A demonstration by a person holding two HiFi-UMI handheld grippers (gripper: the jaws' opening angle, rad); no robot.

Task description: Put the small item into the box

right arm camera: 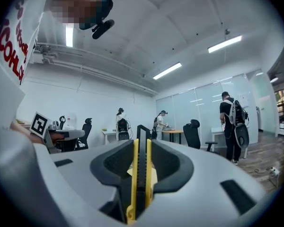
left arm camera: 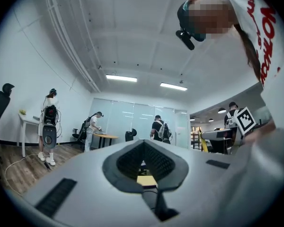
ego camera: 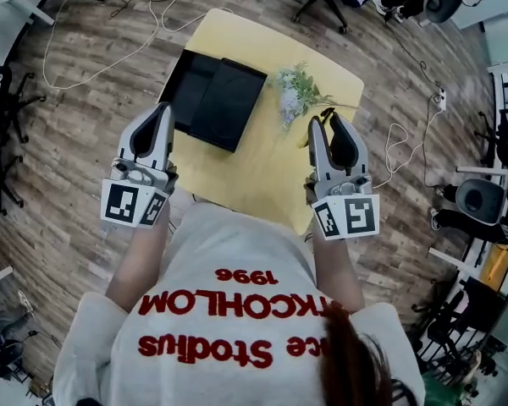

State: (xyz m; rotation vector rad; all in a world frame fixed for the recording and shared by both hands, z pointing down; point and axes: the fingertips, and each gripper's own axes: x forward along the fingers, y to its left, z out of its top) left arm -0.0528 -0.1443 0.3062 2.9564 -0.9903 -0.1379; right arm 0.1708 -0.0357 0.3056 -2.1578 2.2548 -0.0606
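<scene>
Left gripper (ego camera: 162, 110): 1, jaws together, empty. Black box (ego camera: 216, 100): 1, on yellow table (ego camera: 262, 176), beside 1 flower sprig (ego camera: 295, 91). Right gripper (ego camera: 330, 118): 1, clamped on 1 yellow-black utility knife (right arm camera: 141, 174). Step: carrying, probably; next calls for travel left over the box, then release.

The yellow surface (ego camera: 262, 172) stands on a wooden floor (ego camera: 76, 193). A black box (ego camera: 213, 98) lies by its left edge, pale flowers (ego camera: 293, 93) near the far right corner.
</scene>
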